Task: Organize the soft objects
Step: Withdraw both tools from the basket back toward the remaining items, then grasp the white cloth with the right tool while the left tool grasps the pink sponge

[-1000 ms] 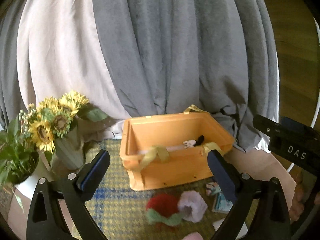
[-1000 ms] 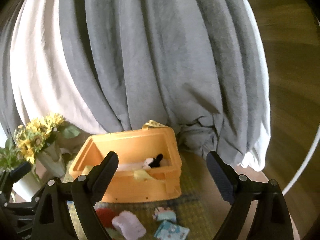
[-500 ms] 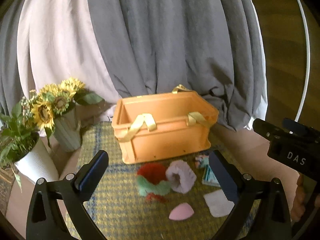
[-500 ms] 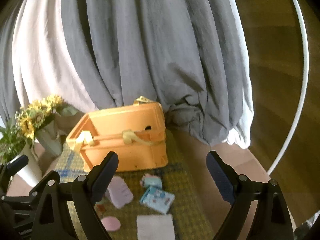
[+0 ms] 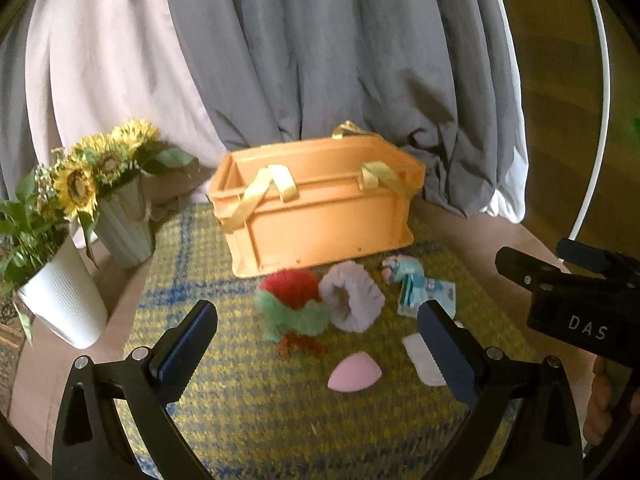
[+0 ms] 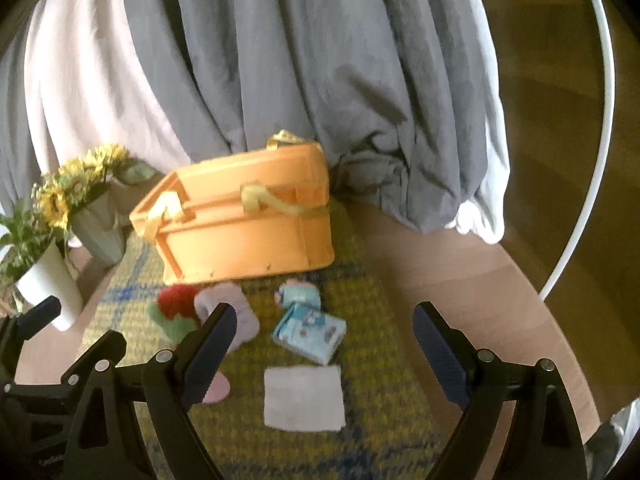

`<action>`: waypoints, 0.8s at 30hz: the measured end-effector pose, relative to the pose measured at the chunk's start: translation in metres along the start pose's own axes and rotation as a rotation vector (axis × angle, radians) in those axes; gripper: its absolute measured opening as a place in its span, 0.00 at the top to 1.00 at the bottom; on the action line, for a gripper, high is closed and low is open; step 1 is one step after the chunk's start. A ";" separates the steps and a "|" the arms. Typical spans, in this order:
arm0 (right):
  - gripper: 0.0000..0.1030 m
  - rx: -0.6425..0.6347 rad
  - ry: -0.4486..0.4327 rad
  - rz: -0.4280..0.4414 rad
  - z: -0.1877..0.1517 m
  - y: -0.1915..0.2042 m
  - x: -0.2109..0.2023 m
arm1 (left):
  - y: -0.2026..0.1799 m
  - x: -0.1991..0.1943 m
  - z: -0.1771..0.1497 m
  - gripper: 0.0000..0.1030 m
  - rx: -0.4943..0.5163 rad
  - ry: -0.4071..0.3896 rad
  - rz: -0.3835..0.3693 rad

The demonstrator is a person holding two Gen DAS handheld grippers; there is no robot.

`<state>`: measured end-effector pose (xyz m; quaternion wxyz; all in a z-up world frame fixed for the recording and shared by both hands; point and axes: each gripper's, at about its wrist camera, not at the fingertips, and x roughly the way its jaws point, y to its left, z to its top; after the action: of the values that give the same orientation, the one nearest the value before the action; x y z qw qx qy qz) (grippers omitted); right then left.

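Soft objects: red and green plush [image 5: 294, 300], lilac fuzzy piece [image 5: 352, 296], pink wedge sponge [image 5: 354, 372], white folded cloth [image 6: 304, 396], pale blue printed pack [image 6: 310, 330] and a small blue plush [image 6: 298, 294] lie loose on the yellow-and-blue woven mat [image 5: 240, 400], on the near side of the orange crate [image 5: 320, 208].
Crate: stands at the far edge of the mat, yellow ribbon handles draped over its rim; interior not visible from either view now.
Change: a second ago both views looked down into the crate; now they show its near wall and the full scatter of items. Both grippers have come down and nearer the mat.
Meaning: judged an approach to a first pick; nothing yet taken up.
Left gripper [image 5: 316, 340]: jaws spread wide, empty; plush and sponge lie between and beyond its fingers, not touched.
Right gripper [image 6: 324, 340]: jaws spread wide, empty; white cloth and blue pack sit between its fingers, untouched.
Surroundings: sunflower vase [image 5: 124, 220] and white pot [image 5: 60, 304] left of the crate on the desk [image 6: 460, 280]; grey curtain [image 5: 340, 60] behind.
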<state>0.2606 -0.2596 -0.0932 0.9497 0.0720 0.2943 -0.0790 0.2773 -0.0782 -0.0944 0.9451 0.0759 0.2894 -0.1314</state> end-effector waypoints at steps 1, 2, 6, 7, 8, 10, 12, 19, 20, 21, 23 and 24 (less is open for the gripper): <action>0.12 0.002 0.016 0.001 -0.002 0.000 0.002 | 0.000 0.002 -0.002 0.01 0.000 0.005 -0.001; 0.12 0.000 0.031 0.001 -0.006 0.000 0.005 | 0.000 0.004 -0.006 0.01 0.002 0.014 -0.001; 0.12 -0.017 0.079 -0.002 -0.016 0.000 0.015 | -0.002 0.014 -0.019 0.01 0.012 0.051 -0.016; 0.12 -0.020 0.089 -0.001 -0.018 0.001 0.017 | -0.002 0.017 -0.023 0.01 0.016 0.061 -0.019; 0.12 -0.024 0.102 0.000 -0.021 0.001 0.020 | -0.003 0.020 -0.026 0.01 0.019 0.069 -0.021; 0.12 -0.035 0.127 0.004 -0.027 0.002 0.025 | -0.004 0.025 -0.032 0.02 0.027 0.083 -0.020; 0.12 -0.045 0.142 0.003 -0.032 0.003 0.029 | -0.005 0.031 -0.037 0.02 0.035 0.094 -0.021; 0.13 -0.063 0.188 -0.006 -0.050 0.004 0.047 | -0.005 0.046 -0.052 0.04 0.047 0.119 -0.014; 0.14 -0.064 0.192 -0.005 -0.052 0.004 0.050 | -0.005 0.049 -0.053 0.05 0.049 0.120 -0.011; 0.15 -0.066 0.195 0.000 -0.054 0.004 0.052 | -0.005 0.051 -0.055 0.05 0.047 0.122 -0.010; 0.17 -0.069 0.201 0.003 -0.058 0.005 0.058 | -0.004 0.057 -0.057 0.08 0.040 0.128 -0.019; 0.17 -0.070 0.202 0.006 -0.059 0.006 0.060 | -0.003 0.059 -0.058 0.10 0.037 0.130 -0.022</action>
<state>0.2785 -0.2498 -0.1754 0.9173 0.0475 0.3910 -0.0580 0.2931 -0.0807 -0.1756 0.9212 0.0985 0.3487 -0.1420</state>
